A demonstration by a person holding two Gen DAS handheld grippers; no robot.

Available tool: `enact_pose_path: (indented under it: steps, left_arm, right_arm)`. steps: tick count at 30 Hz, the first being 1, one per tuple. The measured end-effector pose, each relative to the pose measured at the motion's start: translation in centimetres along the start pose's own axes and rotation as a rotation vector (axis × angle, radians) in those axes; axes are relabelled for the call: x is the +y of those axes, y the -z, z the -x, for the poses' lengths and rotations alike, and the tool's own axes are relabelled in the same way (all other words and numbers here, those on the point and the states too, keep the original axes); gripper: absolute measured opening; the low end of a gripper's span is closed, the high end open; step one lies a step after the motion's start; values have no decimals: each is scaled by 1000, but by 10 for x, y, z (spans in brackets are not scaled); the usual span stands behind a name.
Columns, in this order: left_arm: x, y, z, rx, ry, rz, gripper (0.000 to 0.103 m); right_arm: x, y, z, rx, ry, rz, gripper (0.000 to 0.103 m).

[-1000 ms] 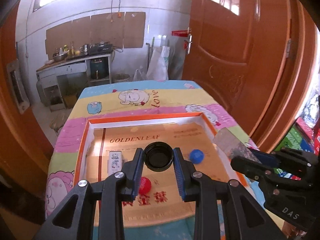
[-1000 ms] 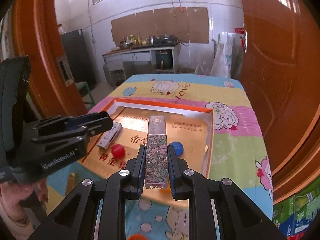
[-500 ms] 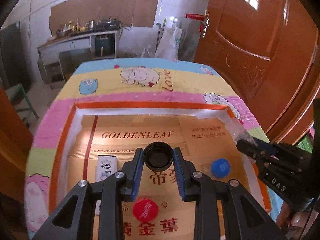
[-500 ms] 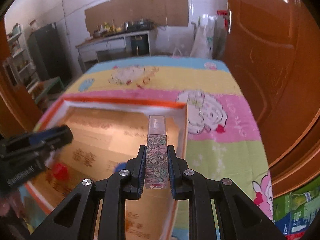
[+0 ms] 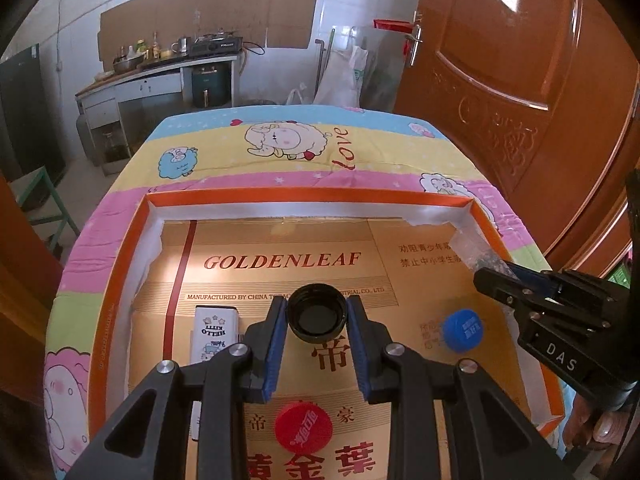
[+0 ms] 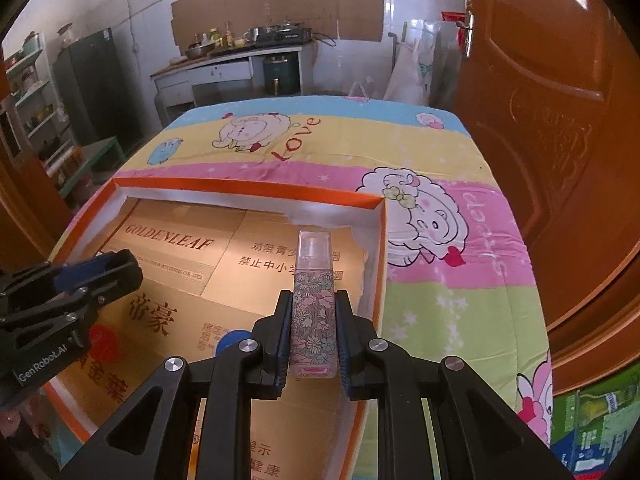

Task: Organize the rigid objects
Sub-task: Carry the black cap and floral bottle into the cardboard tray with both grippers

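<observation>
Two grips: L gripper (image 5: 316, 318) clamps black cap (image 5: 317, 316), R gripper (image 6: 313, 332) floral bottle (image 6: 313, 316).

The left tongs (image 5: 316, 314) are gripping a black cap (image 5: 317, 316) above the tray (image 5: 304, 197) on the bench (image 5: 288, 160). In the tray a red cap (image 5: 303, 429), a blue cap (image 5: 462, 329) and a small box (image 5: 215, 334) are lying apart. The right tongs (image 5: 490, 280) are reaching in at the right.

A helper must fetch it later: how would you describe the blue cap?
Find the orange-rimmed cardboard tray on the cartoon-sheep cloth. On its floor, towards the right wall, lies the blue cap. The red cap lies nearer; the black cap is held.
</observation>
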State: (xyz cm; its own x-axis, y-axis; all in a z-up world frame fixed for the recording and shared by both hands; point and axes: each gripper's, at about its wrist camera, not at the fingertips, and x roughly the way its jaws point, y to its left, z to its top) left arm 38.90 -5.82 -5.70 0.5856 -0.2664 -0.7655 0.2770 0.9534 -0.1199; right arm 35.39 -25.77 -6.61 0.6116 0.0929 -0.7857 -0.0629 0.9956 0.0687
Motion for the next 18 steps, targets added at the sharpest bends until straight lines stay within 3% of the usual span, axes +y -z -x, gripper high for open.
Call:
enact_pose_path:
  steps: [18]
  left_arm:
    - [-5, 3, -14, 37, -39, -33, 30]
  right_arm:
    - [6, 1, -11, 26, 14, 15, 20]
